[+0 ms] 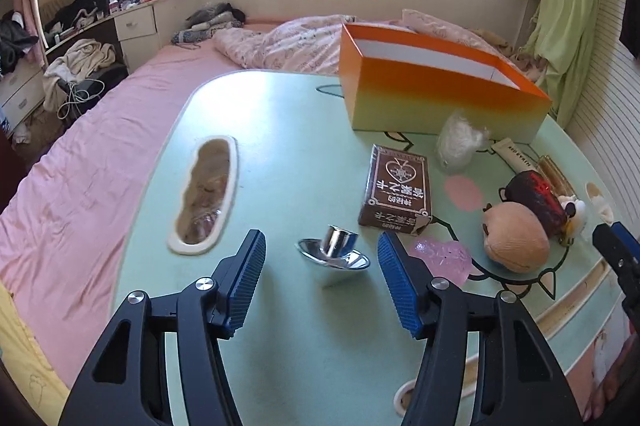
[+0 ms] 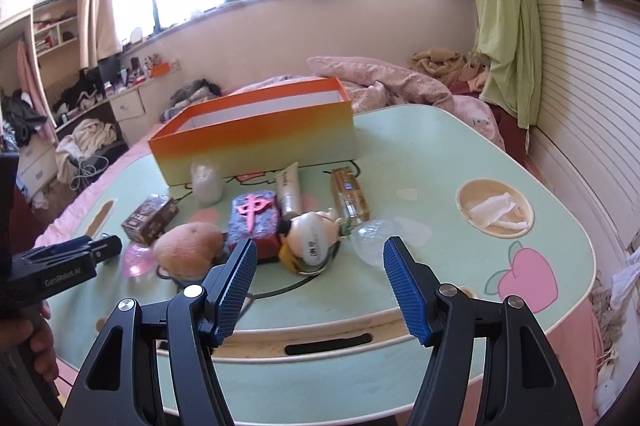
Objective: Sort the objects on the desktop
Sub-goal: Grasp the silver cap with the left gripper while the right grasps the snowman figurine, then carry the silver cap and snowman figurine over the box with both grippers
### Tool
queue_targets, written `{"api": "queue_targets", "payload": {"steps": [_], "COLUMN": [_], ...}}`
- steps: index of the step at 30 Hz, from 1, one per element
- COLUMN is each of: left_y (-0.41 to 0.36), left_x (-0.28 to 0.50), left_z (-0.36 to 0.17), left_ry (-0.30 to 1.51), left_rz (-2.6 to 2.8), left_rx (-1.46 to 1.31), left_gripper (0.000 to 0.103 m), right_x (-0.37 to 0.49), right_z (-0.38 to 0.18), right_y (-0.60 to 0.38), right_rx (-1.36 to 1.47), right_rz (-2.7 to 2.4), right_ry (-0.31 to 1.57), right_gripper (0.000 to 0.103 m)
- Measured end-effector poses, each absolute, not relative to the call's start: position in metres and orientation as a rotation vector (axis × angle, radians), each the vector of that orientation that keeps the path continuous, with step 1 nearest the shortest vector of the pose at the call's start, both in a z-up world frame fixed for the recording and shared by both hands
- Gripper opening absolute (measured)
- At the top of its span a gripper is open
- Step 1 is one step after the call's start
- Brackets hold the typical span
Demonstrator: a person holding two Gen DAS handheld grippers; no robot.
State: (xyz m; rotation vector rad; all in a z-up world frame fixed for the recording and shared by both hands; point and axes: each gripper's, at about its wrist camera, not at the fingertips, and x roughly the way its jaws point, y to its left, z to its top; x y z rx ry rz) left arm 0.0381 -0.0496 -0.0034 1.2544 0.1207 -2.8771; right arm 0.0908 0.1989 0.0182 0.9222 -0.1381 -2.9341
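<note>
**Op A:** My left tool [image 1: 322, 276] is spread wide with nothing between its blue pads. Just ahead of it a small shiny metal dish with a stub cup [image 1: 333, 253] lies tipped on the mint-green desk [image 1: 280, 130], roughly centred in the gap but touching neither pad. Just right of the dish, by the right pad, is a pink translucent jelly-like piece [image 1: 444, 260].

**Op B:** My right tool [image 2: 320, 286] is also gaping and empty. It sits above the near edge of the desk. Closest to it is a round cartoon figure on a ring [image 2: 316, 240], and right of that a clear, bumpy plastic shell [image 2: 374, 240].

**Op A:** Beyond my dish stands a brown card box [image 1: 396, 186], upright on its long edge. To its right I see a tan plush ball [image 1: 514, 236] pressed against a dark block with a red character [image 1: 534, 196].

**Op B:** I see that block face-on, with the plush at its left. Behind it a white tube [image 2: 289, 191] and a gold-capped clear bottle [image 2: 349, 195] lie side by side. A crumpled clear bag [image 2: 206, 182] sits further left.

**Op A:** Farthest on the desk is the orange-to-yellow open box [image 1: 436, 90]; what I can see of its white inside looks empty. Behind it lies the bed with a pink quilt [image 1: 288, 42].

**Op B:** A round recess [image 2: 496, 208] to my right holds white tissue.
</note>
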Motion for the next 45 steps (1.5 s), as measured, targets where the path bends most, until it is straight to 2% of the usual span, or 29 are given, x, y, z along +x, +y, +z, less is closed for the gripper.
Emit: {"api": "queue_targets", "payload": {"steps": [1, 3, 4, 12, 14, 17, 24, 29, 31, 45], "left_y": [-0.047, -0.042, -0.040, -0.035, -0.032, -0.028, -0.018, -0.016, -0.016, -0.014], "left_x": [0.037, 0.036, 0.035, 0.041, 0.046, 0.052, 0.058, 0.061, 0.062, 0.065], "left_z": [-0.005, -0.006, -0.006, 0.007, 0.015, 0.025, 0.030, 0.030, 0.031, 0.040], "left_ry": [0.101, 0.058, 0.054, 0.051, 0.033, 0.053, 0.075, 0.094, 0.090, 0.079], "left_rz": [-2.871, -2.865, -2.871, -2.890, -2.903, -2.932, -2.973, -2.983, -2.985, -3.020], "left_rx": [1.247, 1.232, 1.230, 1.167, 1.138, 1.118, 1.135, 1.150, 1.145, 1.125], "left_gripper": [0.058, 0.039, 0.038, 0.038, 0.038, 0.038, 0.038, 0.038, 0.038, 0.038], "right_x": [0.090, 0.088, 0.086, 0.078, 0.074, 0.066, 0.043, 0.032, 0.033, 0.050], "right_z": [0.018, 0.018, 0.017, 0.018, 0.018, 0.016, 0.007, 0.004, 0.005, 0.032], "right_y": [0.201, 0.205, 0.207, 0.218, 0.216, 0.212, 0.206, 0.199, 0.201, 0.197], "right_rx": [0.926, 0.934, 0.938, 0.956, 0.970, 1.003, 1.101, 1.176, 1.175, 1.049], "right_rz": [-2.934, -2.933, -2.933, -2.911, -2.884, -2.845, -2.733, -2.738, -2.735, -2.783], "right_ry": [-0.145, -0.158, -0.165, -0.225, -0.233, -0.229, -0.263, -0.126, -0.157, -0.129], "right_gripper": [0.066, 0.066, 0.066, 0.063, 0.049, 0.039, 0.040, 0.032, 0.029, 0.029]}}
